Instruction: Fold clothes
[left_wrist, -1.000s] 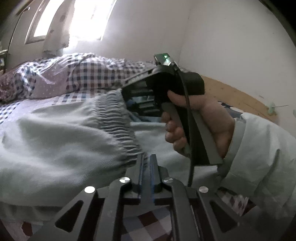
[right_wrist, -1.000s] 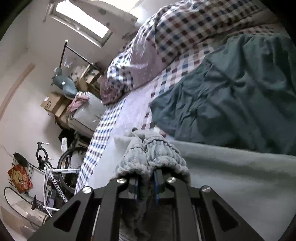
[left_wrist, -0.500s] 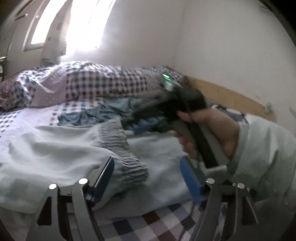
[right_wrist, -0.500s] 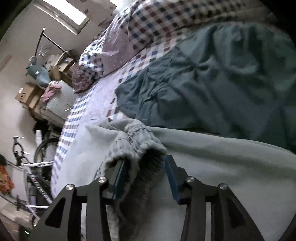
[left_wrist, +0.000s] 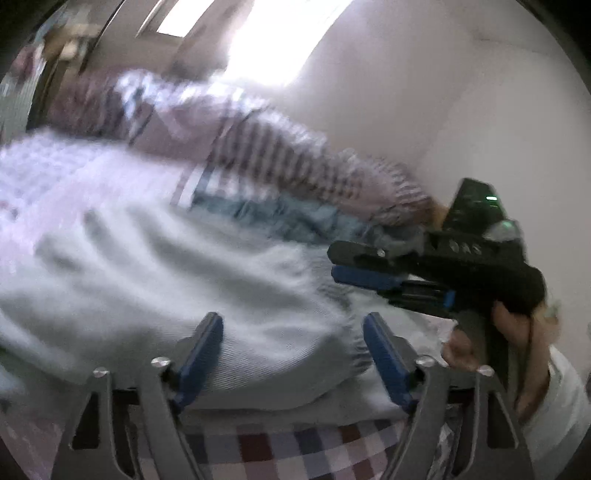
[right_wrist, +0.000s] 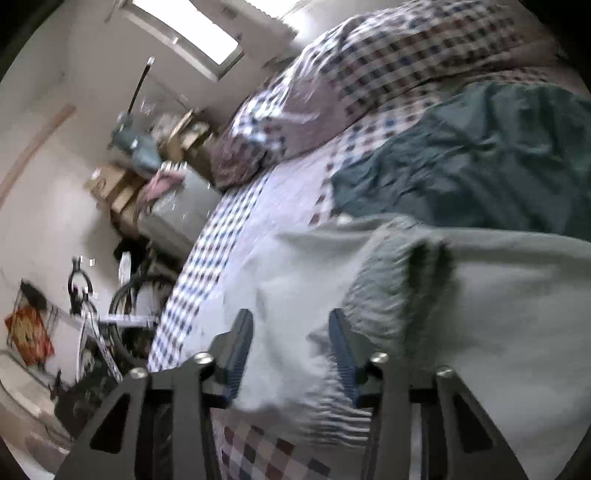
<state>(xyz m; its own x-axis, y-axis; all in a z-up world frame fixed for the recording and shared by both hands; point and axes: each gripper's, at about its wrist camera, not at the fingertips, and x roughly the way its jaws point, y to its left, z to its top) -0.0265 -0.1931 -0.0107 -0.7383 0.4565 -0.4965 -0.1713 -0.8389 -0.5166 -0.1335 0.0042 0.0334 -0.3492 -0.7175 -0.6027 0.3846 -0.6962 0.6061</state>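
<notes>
A pale green garment (left_wrist: 207, 280) with a gathered elastic waistband (right_wrist: 384, 280) lies spread on the checked bed. My left gripper (left_wrist: 293, 336) hovers at its near folded edge. Its jaws are closing, with cloth lying between the blue pads (left_wrist: 199, 354) but not pinched. My right gripper (right_wrist: 291, 332) is just left of the waistband. Its jaws are closing too, over loose cloth that the pads do not press. In the left wrist view the right gripper (left_wrist: 334, 264) sits at the right, held by a hand (left_wrist: 517, 332) in a pale sleeve.
A dark teal garment (right_wrist: 480, 158) lies crumpled beyond the green one. A checked quilt (right_wrist: 406, 55) is heaped at the head of the bed. Off the bed's left side stand a bicycle (right_wrist: 99, 314) and cardboard boxes (right_wrist: 118, 188). A white wall (left_wrist: 461, 92) runs along the far side.
Both grippers let go of the waistband they were shut on, opened wide and drew back. The waistband dropped onto the bed. The left view rolled and swung sideways.
</notes>
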